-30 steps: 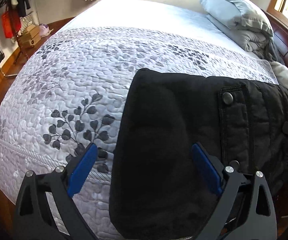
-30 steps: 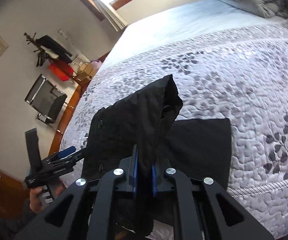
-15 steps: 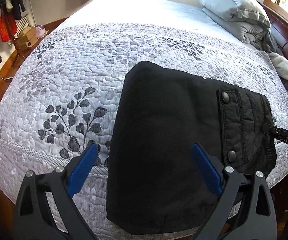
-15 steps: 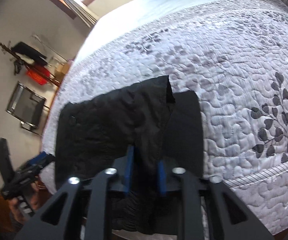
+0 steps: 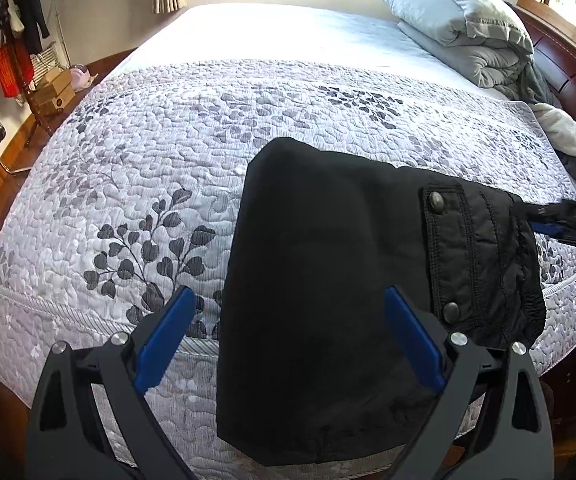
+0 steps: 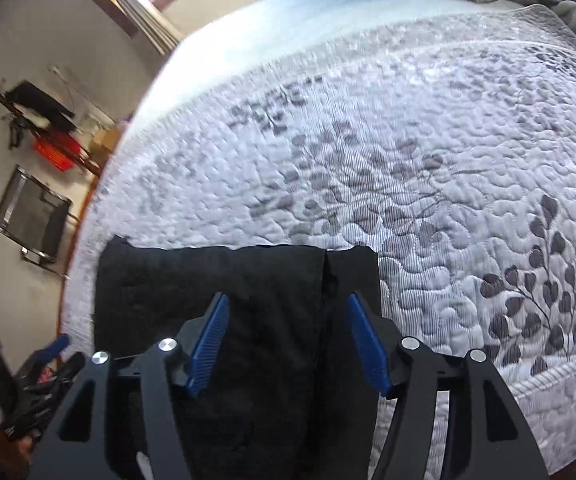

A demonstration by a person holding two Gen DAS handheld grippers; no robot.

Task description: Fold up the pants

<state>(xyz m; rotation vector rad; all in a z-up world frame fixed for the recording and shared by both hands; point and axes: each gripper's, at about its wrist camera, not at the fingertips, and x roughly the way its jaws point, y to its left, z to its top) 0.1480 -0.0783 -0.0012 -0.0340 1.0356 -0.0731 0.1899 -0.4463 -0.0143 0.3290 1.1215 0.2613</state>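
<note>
Black pants (image 5: 328, 280) lie folded flat on the quilted bed (image 5: 167, 152) near its front edge, with a snap-buttoned flap on their right side. My left gripper (image 5: 290, 336) hovers over them, wide open with nothing between its blue pads. In the right wrist view the pants (image 6: 247, 288) lie flat under my right gripper (image 6: 288, 344), whose jaws are opening; its pads stand apart above the cloth and do not press on it. The right gripper (image 5: 556, 220) also shows at the pants' right edge in the left wrist view.
A folded grey duvet with a pillow (image 5: 460, 36) lies at the bed's far right by the wooden headboard. A rack with clothes and boxes (image 5: 43, 84) stands on the floor at the left. A metal-framed chair (image 6: 31, 216) stands by the wall.
My right gripper lowered the lifted pants fold onto the bed and opened, letting it go. The pants now lie flat. The left gripper stayed open and hardly moved.
</note>
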